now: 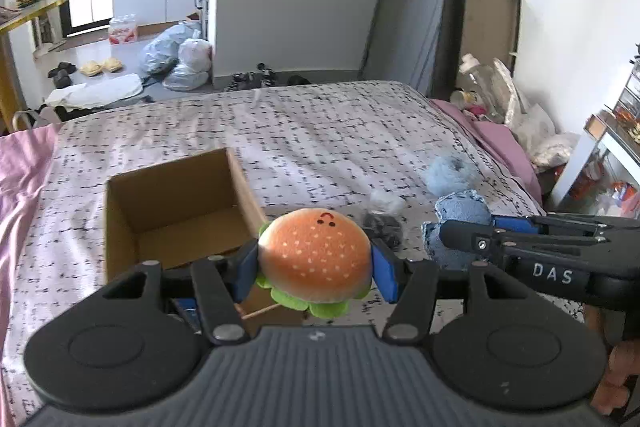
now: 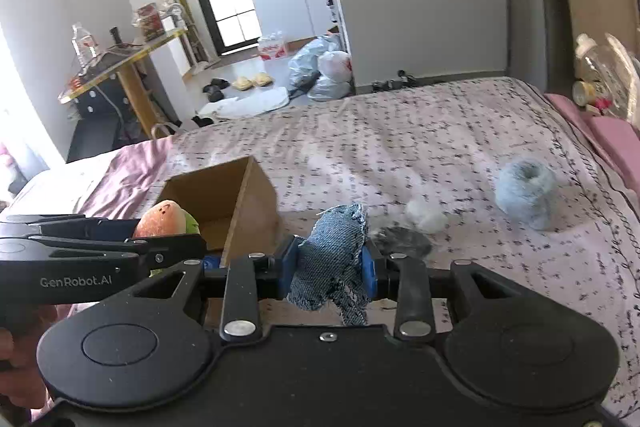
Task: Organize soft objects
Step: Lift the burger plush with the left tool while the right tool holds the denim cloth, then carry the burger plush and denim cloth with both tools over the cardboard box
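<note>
Both grippers are carrying loads above the bed point(image 1: 320, 131). Left gripper point(image 1: 316, 267) is pinching a plush burger point(image 1: 314, 259); right gripper point(image 2: 332, 267) is clamping a denim scrap point(image 2: 332, 259). Cardboard box point(image 1: 176, 203) is sitting open just ahead-left. Step in hand looks like transport. Next: hold each over the box mouth, then release. Fluffy blue piece point(image 2: 524, 195), white tuft point(image 2: 426, 217) and dark item point(image 2: 404, 241) are lying beyond.

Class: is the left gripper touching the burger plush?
Touching. The left wrist view shows the left gripper with both blue pads pressed against the burger plush.
</note>
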The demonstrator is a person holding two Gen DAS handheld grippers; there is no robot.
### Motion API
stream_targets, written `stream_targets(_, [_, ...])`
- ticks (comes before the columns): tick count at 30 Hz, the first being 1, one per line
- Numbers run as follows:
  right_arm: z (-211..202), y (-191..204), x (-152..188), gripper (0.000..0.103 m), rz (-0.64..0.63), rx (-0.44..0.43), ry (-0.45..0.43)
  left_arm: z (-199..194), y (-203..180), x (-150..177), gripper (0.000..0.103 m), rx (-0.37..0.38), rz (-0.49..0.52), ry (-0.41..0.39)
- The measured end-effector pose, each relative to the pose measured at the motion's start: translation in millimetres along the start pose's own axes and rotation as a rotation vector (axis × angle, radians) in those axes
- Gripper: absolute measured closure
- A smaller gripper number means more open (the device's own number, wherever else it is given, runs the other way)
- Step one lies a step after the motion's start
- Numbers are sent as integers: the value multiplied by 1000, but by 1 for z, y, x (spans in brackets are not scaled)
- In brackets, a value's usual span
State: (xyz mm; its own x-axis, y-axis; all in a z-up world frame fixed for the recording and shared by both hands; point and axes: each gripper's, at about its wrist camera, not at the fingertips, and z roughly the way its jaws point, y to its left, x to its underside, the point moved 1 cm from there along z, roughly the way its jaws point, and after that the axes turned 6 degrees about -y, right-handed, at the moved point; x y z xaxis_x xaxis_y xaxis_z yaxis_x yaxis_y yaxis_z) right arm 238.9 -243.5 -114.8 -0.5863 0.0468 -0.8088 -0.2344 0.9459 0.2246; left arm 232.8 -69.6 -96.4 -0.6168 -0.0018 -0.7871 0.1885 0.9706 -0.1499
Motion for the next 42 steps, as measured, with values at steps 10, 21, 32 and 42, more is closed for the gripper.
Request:
stream_targets(10, [7,37,-3,70,-62,-68,-26,-15,40,3,45,-40,-42,-37])
stream_targets(21, [25,70,-5,70,-106,-123,-19,-14,79,11,45,-84,-86,-59])
stream_targets(32, [50,92,-15,70,-117,-158,20,-1,119,18,45,-125,-146,-49])
stream_targets(42, [68,104,-16,70,-140,-144,44,15,138,6,45,-121,-224,-67])
